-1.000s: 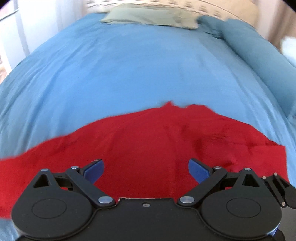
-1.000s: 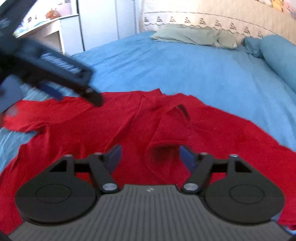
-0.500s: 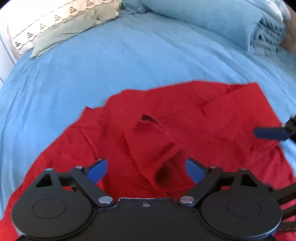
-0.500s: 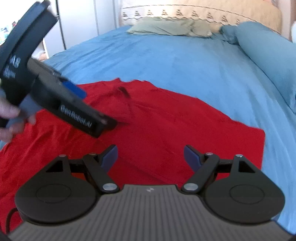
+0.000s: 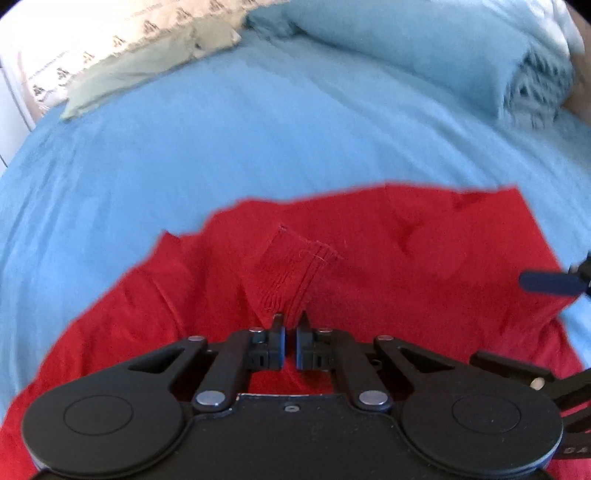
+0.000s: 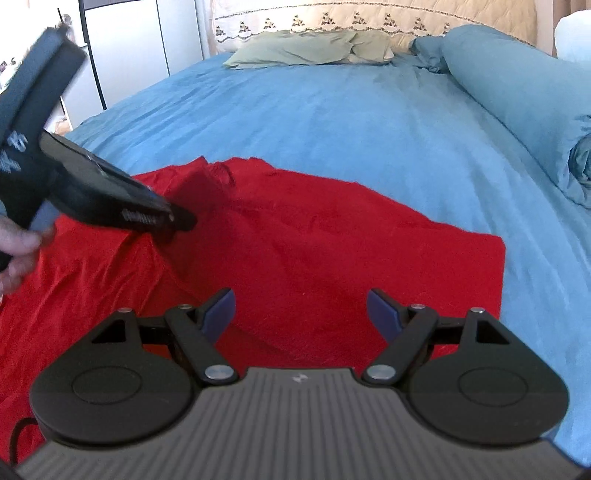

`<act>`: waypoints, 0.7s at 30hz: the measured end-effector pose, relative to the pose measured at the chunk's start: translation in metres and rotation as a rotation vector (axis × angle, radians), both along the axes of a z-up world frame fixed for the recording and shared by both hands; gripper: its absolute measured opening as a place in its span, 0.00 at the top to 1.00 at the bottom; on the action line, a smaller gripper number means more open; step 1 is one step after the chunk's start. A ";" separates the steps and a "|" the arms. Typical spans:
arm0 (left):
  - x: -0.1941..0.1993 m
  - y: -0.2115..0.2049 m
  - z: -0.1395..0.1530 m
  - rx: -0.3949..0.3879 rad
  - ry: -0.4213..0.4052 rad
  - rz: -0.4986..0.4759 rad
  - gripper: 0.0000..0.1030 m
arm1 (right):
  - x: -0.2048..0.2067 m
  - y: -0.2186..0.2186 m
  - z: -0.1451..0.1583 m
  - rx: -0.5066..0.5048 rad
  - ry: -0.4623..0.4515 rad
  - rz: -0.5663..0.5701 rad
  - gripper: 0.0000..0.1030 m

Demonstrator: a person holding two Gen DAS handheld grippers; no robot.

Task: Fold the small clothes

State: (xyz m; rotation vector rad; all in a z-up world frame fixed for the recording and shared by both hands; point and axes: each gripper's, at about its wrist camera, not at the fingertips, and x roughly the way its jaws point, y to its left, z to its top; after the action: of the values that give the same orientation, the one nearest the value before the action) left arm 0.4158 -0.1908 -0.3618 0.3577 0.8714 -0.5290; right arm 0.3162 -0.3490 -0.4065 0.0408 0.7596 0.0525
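A red garment (image 5: 424, 266) lies spread on the blue bed (image 5: 258, 140), with a sleeve (image 5: 291, 269) folded over its middle. My left gripper (image 5: 290, 325) is shut on the near end of that sleeve. In the right wrist view the left gripper (image 6: 173, 221) pinches the red garment (image 6: 332, 251) at the left, lifting a ridge of cloth. My right gripper (image 6: 301, 306) is open and empty, low over the garment's near right part. One blue fingertip (image 5: 550, 282) of it shows at the right edge of the left wrist view.
A pale green pillow (image 6: 306, 48) lies at the head of the bed (image 6: 369, 122) by a patterned headboard (image 6: 369, 18). A rolled blue duvet (image 6: 517, 92) runs along the right side. White furniture (image 6: 140, 44) stands to the left.
My left gripper has closed on the folded sleeve; it was open half a second ago. My right gripper stays open over the garment.
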 end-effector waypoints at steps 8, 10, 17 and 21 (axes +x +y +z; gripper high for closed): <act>0.003 0.055 0.062 -0.055 -0.116 0.198 0.95 | -0.002 0.005 0.017 0.029 -0.008 -0.021 0.08; 0.000 0.077 0.068 -0.056 -0.134 0.271 0.95 | -0.003 0.006 0.020 0.041 -0.003 -0.027 0.08; -0.012 0.136 0.038 -0.060 -0.074 0.457 0.96 | -0.009 0.009 0.015 0.063 0.016 -0.057 0.08; -0.017 0.153 0.009 -0.099 -0.020 0.527 0.95 | -0.013 0.008 0.007 0.038 0.023 -0.084 0.08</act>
State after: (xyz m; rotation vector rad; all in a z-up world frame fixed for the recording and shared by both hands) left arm 0.3992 -0.0374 -0.3525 0.0345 0.8746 -0.0788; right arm 0.3030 -0.3410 -0.3992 0.1089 0.7791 -0.0133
